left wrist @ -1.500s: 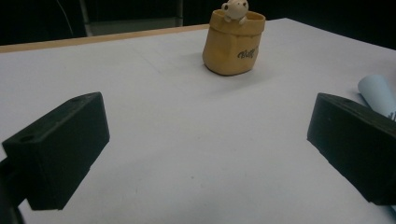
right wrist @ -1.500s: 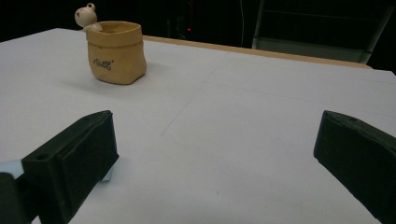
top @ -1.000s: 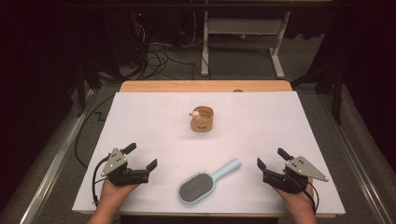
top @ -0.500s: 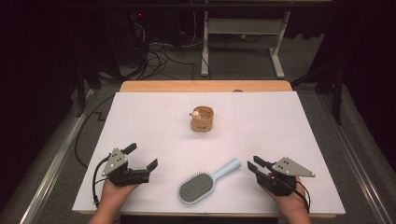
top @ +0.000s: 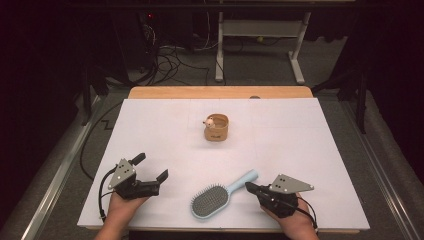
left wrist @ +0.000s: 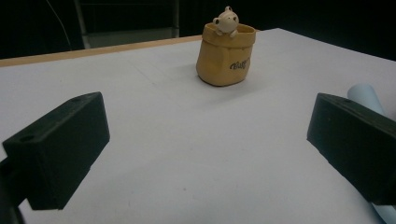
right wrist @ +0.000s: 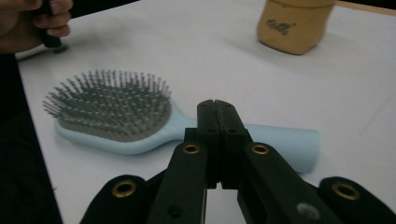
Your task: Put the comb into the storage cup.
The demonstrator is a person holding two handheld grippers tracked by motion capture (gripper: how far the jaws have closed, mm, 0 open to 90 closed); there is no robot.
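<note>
Lower right: right gripper (top: 248, 186), fingers just closed on nothing, nears the hairbrush (top: 220, 196) handle; reopen first. Left gripper (top: 150, 170) wide open, empty.

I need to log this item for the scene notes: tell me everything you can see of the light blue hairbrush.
The light blue plastic hairbrush has an oval head with a grey pad of dark bristles facing up and a rounded handle. It lies flat on the white table near its front edge, handle slanting away to the right. The shut right gripper is at the handle, jaws together, not gripping it; whether they touch it I cannot tell.
</note>
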